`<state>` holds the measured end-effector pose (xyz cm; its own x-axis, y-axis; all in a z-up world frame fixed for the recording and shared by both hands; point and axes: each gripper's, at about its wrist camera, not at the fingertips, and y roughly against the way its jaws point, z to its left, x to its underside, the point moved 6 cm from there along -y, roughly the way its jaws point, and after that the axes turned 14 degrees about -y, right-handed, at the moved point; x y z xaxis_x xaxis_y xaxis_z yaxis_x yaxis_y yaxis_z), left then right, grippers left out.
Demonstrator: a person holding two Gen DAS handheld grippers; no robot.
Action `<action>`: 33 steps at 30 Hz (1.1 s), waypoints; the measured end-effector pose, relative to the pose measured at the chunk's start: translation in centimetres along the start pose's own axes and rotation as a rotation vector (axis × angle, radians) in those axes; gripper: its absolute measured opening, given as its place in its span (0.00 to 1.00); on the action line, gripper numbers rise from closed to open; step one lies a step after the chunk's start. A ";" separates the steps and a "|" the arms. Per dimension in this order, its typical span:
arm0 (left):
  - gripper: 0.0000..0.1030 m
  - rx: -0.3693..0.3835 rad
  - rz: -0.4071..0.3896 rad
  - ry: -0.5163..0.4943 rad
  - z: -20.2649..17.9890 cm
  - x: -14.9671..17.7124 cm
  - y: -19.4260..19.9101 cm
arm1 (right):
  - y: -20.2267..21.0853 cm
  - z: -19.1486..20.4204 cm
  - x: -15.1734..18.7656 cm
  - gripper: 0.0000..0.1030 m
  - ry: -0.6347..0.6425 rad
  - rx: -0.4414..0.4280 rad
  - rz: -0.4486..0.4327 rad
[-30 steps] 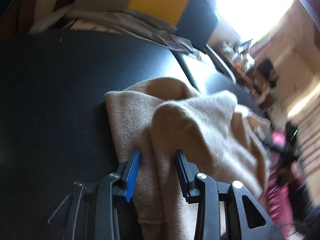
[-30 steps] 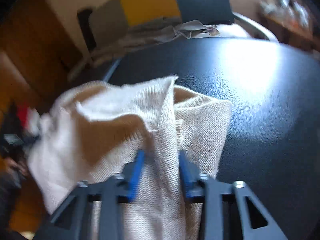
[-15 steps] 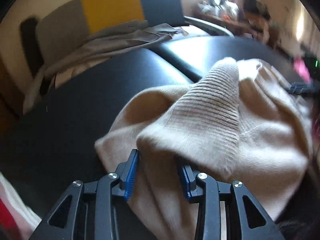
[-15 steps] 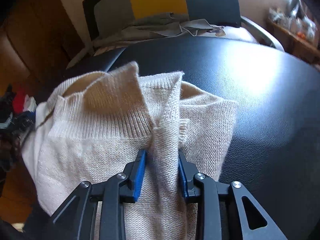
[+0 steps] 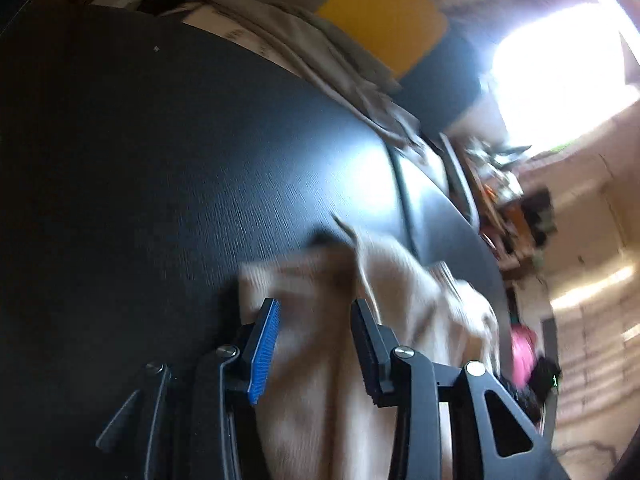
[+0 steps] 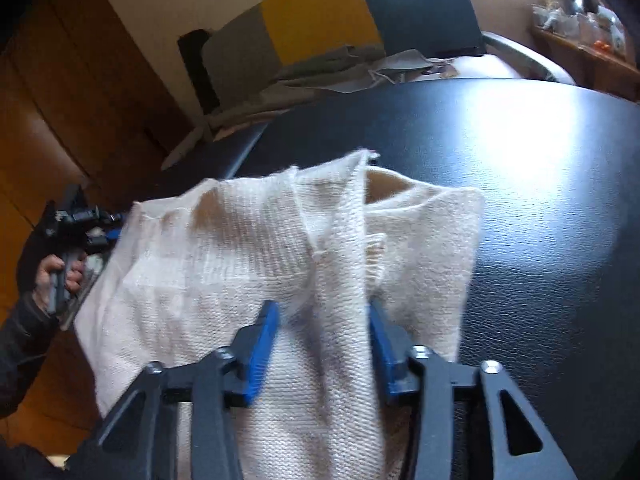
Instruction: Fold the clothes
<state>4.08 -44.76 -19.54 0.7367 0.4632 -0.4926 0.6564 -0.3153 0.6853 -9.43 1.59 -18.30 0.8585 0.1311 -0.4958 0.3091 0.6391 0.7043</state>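
Observation:
A cream knitted sweater (image 6: 248, 256) hangs bunched between both grippers over a black table (image 6: 540, 184). My right gripper (image 6: 324, 312) is shut on a thick fold of it near its ribbed hem. My left gripper (image 5: 314, 312) is shut on another fold of the sweater (image 5: 408, 296), which is blurred by motion in the left wrist view. The left gripper also shows in the right wrist view (image 6: 76, 220), held in a gloved hand at the far left, at the sweater's other edge.
A grey garment (image 6: 320, 80) lies heaped on a sofa with yellow (image 6: 316, 20) and dark blue cushions beyond the table. Wooden cabinets (image 6: 60, 100) stand at the left. A cluttered shelf (image 5: 504, 188) stands at the right of the left wrist view.
The left gripper has swung fast, so its view turned back toward the table and the window. The sweater is now stretched wider between the two grippers. Both grips hold.

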 end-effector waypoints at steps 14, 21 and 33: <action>0.36 -0.144 0.089 -0.378 -7.6 4.5 -1.3 | -0.4 2.5 0.4 0.89 0.099 0.072 0.148; 0.04 -0.206 0.104 -0.481 -10.1 4.6 -0.2 | 0.0 1.5 -0.5 0.20 0.066 0.147 0.126; 0.05 -0.089 0.173 -0.107 -3.7 9.2 2.2 | 5.1 -6.2 2.5 0.02 -0.083 0.314 0.116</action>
<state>11.68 -38.12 -20.63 0.8530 0.3169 -0.4146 0.5056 -0.3056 0.8068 -8.27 9.88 -19.13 0.9216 0.1186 -0.3695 0.3074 0.3579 0.8817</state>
